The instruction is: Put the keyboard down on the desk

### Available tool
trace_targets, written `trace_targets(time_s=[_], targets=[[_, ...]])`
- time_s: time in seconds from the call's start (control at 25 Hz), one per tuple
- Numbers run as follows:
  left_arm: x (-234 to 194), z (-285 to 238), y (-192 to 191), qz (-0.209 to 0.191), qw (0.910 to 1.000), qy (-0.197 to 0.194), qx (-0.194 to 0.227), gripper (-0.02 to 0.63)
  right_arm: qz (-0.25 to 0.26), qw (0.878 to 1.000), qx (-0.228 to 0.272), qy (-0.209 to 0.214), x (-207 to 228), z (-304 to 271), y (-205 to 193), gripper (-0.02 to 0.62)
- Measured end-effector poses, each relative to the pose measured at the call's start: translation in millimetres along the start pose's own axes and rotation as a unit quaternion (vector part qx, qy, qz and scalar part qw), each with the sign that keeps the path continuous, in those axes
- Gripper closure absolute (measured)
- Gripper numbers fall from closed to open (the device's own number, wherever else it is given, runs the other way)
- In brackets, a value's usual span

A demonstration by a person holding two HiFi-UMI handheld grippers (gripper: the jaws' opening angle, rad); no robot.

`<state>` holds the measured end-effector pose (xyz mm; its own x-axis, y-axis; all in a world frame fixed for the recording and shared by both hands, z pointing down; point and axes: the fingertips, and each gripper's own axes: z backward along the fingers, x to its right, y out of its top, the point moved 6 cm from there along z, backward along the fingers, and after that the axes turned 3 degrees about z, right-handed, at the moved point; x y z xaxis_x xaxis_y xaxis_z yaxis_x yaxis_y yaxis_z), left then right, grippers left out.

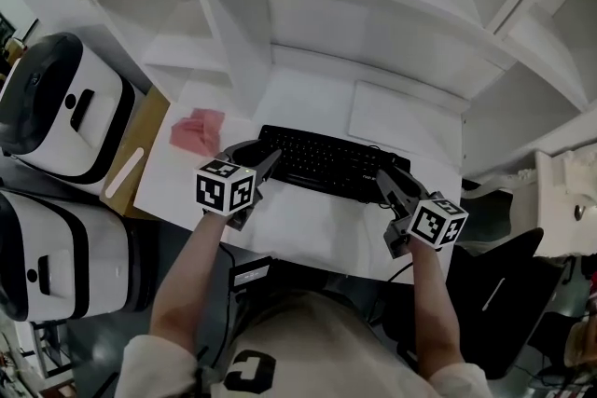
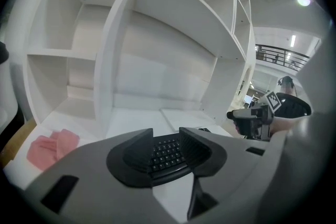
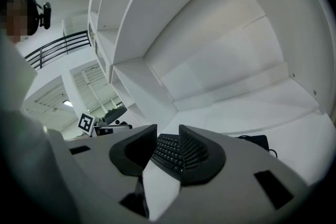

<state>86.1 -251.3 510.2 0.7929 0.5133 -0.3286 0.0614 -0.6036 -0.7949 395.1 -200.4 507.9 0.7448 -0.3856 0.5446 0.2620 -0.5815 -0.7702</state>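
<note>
The keyboard (image 1: 322,161) is seen lying flat on the white desk (image 1: 308,224), set across its middle and somewhat nearer the front edge than the back; its long side runs roughly parallel with that front edge, slightly slanted. A white flat pad (image 1: 401,118) is laid behind it, toward the back right corner; a pink cloth (image 1: 198,131) is found near the left edge, well apart from the keyboard.

The left gripper (image 1: 269,163) is held at the keyboard's left end, angled down; in the left gripper view its jaws are shown partly open, with a narrow gap between them, and nothing is clamped; the keyboard (image 2: 167,153) is only seen through that gap, lying beyond the pads.

The right gripper (image 1: 384,178) is held at the keyboard's right end; in the right gripper view its jaws are likewise shown partly open and empty, the keys (image 3: 169,152) being visible past the gap and not pressed by either pad.

White shelving (image 1: 373,5) is stood along the desk's back edge; a brown cardboard box (image 1: 140,154) is seen just off the left edge.
</note>
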Motion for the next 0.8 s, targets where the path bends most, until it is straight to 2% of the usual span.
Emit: trace_targets(time_s=[0.28,0.48,0.8], targets=[[26.8,19.2,0.6,-0.017,0.9996,-0.002,0.023,0.569,0.044,0.999,-0.005,0.012,-26.3,4.0,2.0,0.554],[49.7,27.6,2.2,-0.024,0.9993,-0.008,0.027,0.588,0.069,0.997,-0.002,0.03,-38.4,9.7,5.1,0.571],[81.5,34.8,4.0,-0.041,0.9985,-0.012,0.035,0.592,0.098,0.995,-0.006,0.019,-46.6,22.6,4.4,0.571]])
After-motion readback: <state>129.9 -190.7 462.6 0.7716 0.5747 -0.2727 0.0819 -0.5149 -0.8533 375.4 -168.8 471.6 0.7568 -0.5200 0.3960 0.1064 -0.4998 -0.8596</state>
